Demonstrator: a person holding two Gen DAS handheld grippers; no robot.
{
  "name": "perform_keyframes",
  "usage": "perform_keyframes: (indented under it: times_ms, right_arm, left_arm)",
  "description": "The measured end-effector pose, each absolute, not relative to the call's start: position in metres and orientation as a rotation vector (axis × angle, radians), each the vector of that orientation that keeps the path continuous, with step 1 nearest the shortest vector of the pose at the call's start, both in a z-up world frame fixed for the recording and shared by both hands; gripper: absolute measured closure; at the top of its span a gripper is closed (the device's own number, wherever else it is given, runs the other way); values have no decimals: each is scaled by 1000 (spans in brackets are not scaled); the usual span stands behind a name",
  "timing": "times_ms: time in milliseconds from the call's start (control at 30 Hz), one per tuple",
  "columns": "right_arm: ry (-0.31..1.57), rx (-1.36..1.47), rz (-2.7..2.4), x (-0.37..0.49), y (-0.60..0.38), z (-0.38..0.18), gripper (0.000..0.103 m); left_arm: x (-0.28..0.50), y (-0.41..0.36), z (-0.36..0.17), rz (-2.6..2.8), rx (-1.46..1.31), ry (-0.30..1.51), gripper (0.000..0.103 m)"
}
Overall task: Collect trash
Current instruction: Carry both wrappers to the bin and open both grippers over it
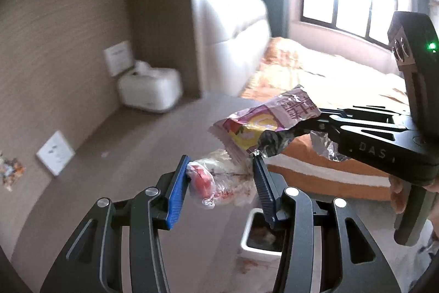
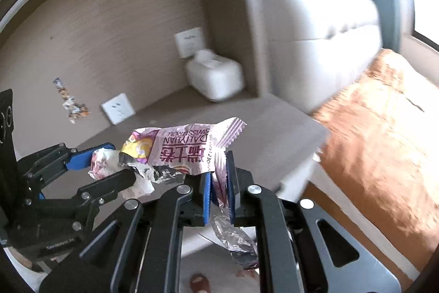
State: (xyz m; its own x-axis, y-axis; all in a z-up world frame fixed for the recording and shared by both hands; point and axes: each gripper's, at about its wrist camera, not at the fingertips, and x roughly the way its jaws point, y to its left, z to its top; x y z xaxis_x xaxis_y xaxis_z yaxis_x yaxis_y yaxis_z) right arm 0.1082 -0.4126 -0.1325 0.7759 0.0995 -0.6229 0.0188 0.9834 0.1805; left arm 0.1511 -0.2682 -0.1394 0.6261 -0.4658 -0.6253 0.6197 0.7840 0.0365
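Note:
My right gripper (image 2: 219, 183) is shut on a pink and purple Swiss roll wrapper (image 2: 186, 150), held in the air above the bedside table. The wrapper also shows in the left wrist view (image 1: 263, 120), with the right gripper (image 1: 310, 128) coming in from the right. My left gripper (image 1: 219, 177) holds a crumpled clear plastic wrapper with red marks (image 1: 219, 180) between its blue pad and black pad. In the right wrist view the left gripper (image 2: 112, 161) sits at the left, closed on that crumpled wrapper (image 2: 107, 161). A white trash bin (image 1: 260, 238) stands on the floor below.
A white tissue box (image 1: 151, 89) stands in the table's back corner under a wall switch (image 1: 118, 56). A wall socket (image 1: 55, 153) and a small sticker scrap (image 2: 71, 100) are on the wall. An orange-covered bed (image 2: 378, 128) lies at the right.

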Motion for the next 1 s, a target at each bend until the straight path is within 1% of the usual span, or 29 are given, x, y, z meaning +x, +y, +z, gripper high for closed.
perform_keyframes:
  times_ms: [200, 367, 633, 833, 933, 1000]
  right_arm:
    - [699, 222, -63, 69, -455, -146, 92]
    - [729, 252, -146, 47, -484, -169, 92]
    - [794, 282, -218, 45, -512, -218, 92]
    - [857, 341, -255, 55, -529, -274, 92]
    - [886, 346, -271, 60, -534, -305, 92]
    - [912, 339, -283, 64, -536, -332, 90]
  left_arm:
    - [125, -325, -155, -732, 300, 667, 57]
    - [112, -361, -175, -785, 342, 700, 57]
    - [104, -399, -219, -836, 421, 772, 57]
    - [112, -420, -270, -857, 451, 838, 57]
    - [125, -426, -307, -869, 436, 883, 57]
    - [133, -428, -330, -873, 425, 903, 57]
